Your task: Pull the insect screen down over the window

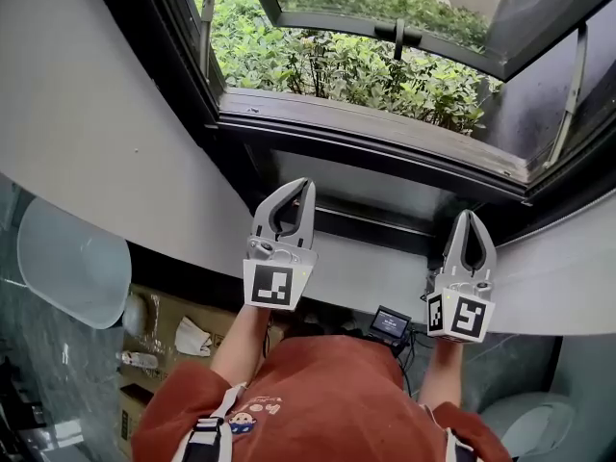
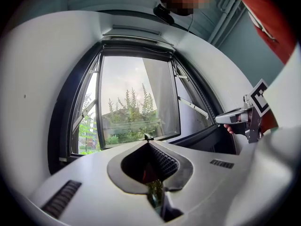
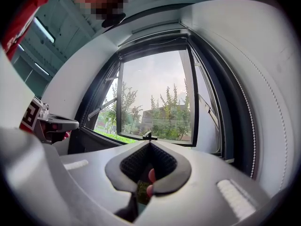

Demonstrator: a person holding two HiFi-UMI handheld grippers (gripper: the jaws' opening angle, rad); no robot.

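We hold the left gripper [image 1: 304, 187] and right gripper [image 1: 468, 216] side by side, forearms [image 1: 241, 340] stretched forward from the body, tips aimed slightly upward. Both have their jaws fully together, with nothing gripped. The window [image 1: 366, 142] sits just ahead of both tips, and its sash [image 1: 385, 22] is swung outward beyond them. We can't make out the insect screen in any view.

Brown cardboard [image 1: 207, 306] at lower left bears a white face mask [image 1: 192, 336]; a small pale bottle [image 1: 141, 359] lies near it.
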